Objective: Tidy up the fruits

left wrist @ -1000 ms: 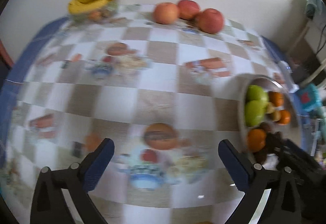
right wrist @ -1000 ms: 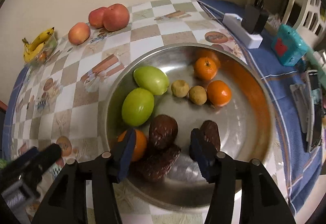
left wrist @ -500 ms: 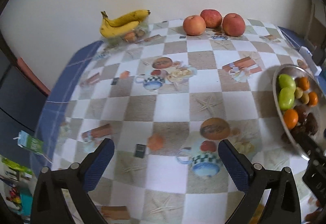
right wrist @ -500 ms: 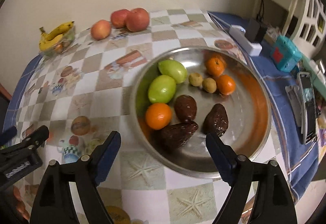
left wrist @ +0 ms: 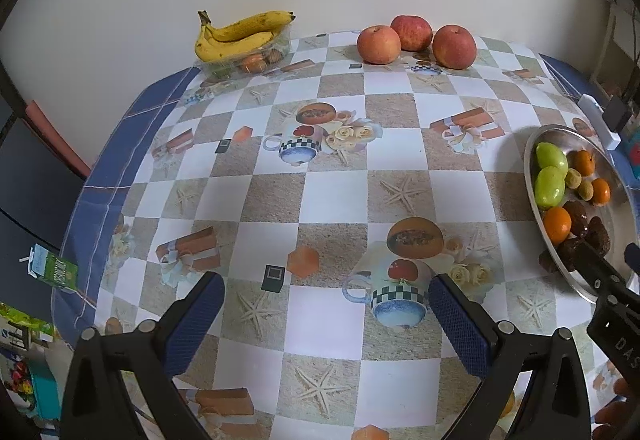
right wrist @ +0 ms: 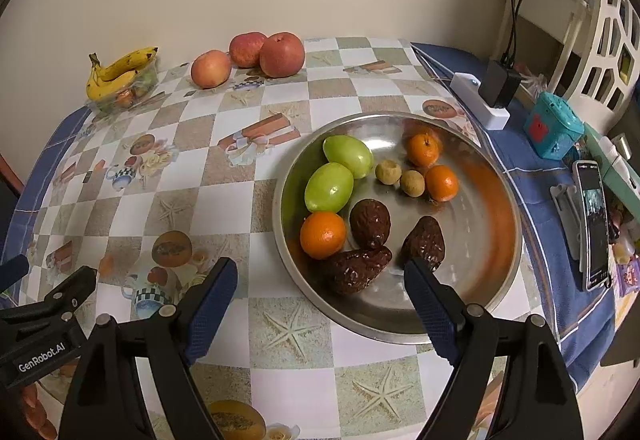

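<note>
The left gripper (left wrist: 326, 314) hangs above the near middle of the table (left wrist: 320, 192), its jaws spread wide with nothing between them. The right gripper (right wrist: 320, 290) hangs above the near rim of the metal bowl (right wrist: 496, 176), jaws likewise spread and empty.

The metal bowl stands near the right edge of the table. It contains:
- two green fruits (right wrist: 338, 174), touching each other, on the left side;
- three oranges (right wrist: 323, 235), one at the near left and two toward the far right;
- two small tan fruits (right wrist: 400, 177), between the green fruits and the far oranges;
- three dark brown fruits (right wrist: 370, 223), clustered at the near side.

Three apples (left wrist: 416, 42) sit grouped at the far edge of the table. A banana bunch (left wrist: 240, 36) lies on top of a clear tray (left wrist: 224, 70) at the far left corner. A white power strip (right wrist: 478, 100) lies along the right edge, beyond the bowl.
</note>
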Available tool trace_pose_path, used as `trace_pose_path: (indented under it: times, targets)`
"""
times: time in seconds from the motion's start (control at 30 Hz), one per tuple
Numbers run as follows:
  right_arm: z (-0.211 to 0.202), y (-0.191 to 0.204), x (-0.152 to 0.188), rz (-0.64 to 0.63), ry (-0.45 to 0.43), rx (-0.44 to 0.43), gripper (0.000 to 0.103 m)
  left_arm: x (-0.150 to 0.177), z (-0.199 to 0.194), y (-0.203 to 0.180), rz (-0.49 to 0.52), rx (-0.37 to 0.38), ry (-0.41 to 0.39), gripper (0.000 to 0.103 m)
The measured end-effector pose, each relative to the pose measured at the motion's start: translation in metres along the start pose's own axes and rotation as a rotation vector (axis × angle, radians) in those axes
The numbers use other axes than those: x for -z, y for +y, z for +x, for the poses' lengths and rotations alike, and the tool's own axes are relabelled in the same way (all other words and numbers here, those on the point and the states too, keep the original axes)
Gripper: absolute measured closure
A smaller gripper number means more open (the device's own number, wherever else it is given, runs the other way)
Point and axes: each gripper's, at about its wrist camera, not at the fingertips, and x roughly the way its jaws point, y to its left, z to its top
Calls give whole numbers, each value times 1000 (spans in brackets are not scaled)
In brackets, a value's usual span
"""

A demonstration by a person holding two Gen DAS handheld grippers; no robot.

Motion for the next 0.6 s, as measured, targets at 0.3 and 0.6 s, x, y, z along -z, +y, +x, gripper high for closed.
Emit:
trace_pose_path:
  times: [0.3, 0.6]
  targets:
    - [4, 2, 1, -10, 19, -6, 17, 0, 4, 5, -38, 30, 32, 0]
    - [7, 3, 2, -12, 35, -4, 17, 1, 8, 5, -30, 21, 49, 0]
